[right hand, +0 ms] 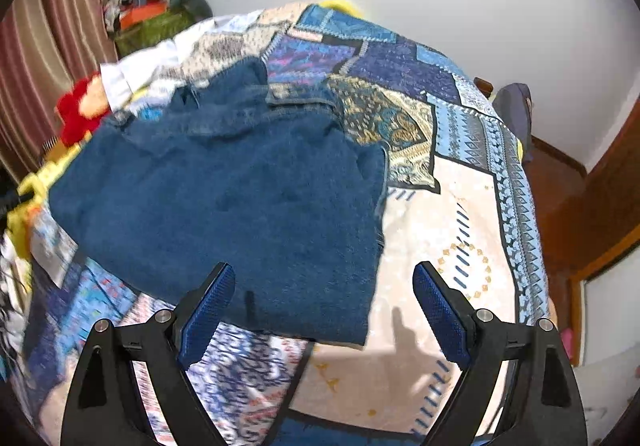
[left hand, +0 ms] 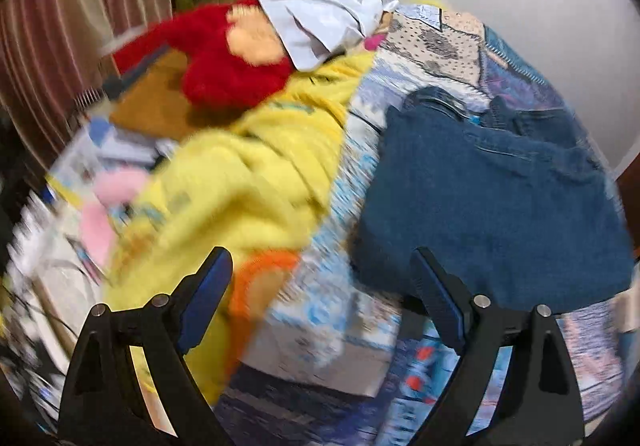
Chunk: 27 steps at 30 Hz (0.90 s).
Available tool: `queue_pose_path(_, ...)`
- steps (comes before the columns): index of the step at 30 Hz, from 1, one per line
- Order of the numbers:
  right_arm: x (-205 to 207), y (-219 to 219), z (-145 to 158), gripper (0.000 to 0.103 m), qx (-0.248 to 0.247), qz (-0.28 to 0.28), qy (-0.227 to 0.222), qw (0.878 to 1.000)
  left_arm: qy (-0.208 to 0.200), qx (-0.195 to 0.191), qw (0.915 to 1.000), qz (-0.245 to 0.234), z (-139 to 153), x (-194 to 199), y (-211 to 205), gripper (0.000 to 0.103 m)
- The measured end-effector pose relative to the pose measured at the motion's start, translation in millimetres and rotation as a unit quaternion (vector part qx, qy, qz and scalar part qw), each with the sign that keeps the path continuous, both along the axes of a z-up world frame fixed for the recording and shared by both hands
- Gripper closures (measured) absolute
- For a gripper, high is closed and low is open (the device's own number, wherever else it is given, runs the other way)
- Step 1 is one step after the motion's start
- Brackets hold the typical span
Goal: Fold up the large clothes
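A folded pair of blue jeans (right hand: 240,198) lies flat on the patchwork bedspread (right hand: 460,214); it also shows at the right of the left wrist view (left hand: 496,202). My right gripper (right hand: 324,278) is open and empty, hovering just over the jeans' near edge. My left gripper (left hand: 322,266) is open and empty, above the bedspread between the jeans and a yellow fleece garment (left hand: 248,182). The left wrist view is blurred by motion.
A red plush toy (left hand: 232,62) and a white cloth (left hand: 320,22) lie beyond the yellow garment. A heap of clothes (right hand: 148,2) sits by the striped curtain (right hand: 52,58). A wooden door (right hand: 592,206) stands right of the bed.
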State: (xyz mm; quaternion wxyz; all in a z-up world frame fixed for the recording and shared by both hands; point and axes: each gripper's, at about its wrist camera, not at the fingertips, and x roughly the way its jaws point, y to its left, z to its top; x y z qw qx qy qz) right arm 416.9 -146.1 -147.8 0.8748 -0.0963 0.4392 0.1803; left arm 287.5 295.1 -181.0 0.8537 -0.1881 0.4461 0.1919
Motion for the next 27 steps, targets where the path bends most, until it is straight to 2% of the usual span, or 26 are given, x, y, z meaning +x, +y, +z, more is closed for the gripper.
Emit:
queue_pose_path(4,-3.6,17.1,8.1,0.013,0.033,0.013,-0.001,0.999,-0.008,-0.064,0.9979,0.004,-18.0,-1.7,-13.9,0.012)
queue_pose_path(8,0.3,42.5,1.4,0.013,0.055,0.031,0.013,0.998,-0.016,-0.140,0.9899,-0.007,-40.6,7.0,-31.6,0.012)
queue_pose_path(11,9.6,61.0,-16.7,0.013,0.061,0.038,0.041,0.997,-0.018,-0.207,0.9781,-0.008,-60.0,20.2,-35.1,0.013)
queue_pose_path(14,24.2,74.3,-43.1,0.013,0.064,0.038,0.083,0.994,-0.025,-0.274,0.9614,-0.013,-77.2,35.0,-32.7,0.014)
queue_pose_path(16,29.7,78.7,-54.3,0.012,0.061,0.032,0.085,0.994,-0.032,-0.305,0.9517,-0.006,-86.3,45.8,-27.0,0.017)
queue_pose_path(19,33.0,82.8,-60.3,0.012,0.053,0.044,0.083,0.994,-0.052,-0.325,0.9444,0.005,-92.0,60.9,-16.6,0.026)
queue_pose_path(21,33.6,83.8,-62.2,0.010,0.052,0.052,0.082,0.994,-0.061,-0.326,0.9432,0.016,-93.6,70.0,-10.9,0.031)
queue_pose_path(23,32.8,83.6,-63.7,0.009,0.050,0.058,0.078,0.994,-0.067,-0.314,0.9465,0.035,-98.1,79.1,-5.1,0.048)
queue_pose_path(26,30.0,86.9,-63.9,0.009,0.042,0.068,0.074,0.994,-0.070,-0.289,0.9536,0.048,-97.8,85.9,-9.3,0.053)
queue_pose_path(27,29.1,88.3,-63.3,0.009,0.036,0.068,0.073,0.994,-0.066,-0.261,0.9620,0.047,-91.1,86.5,-15.7,0.055)
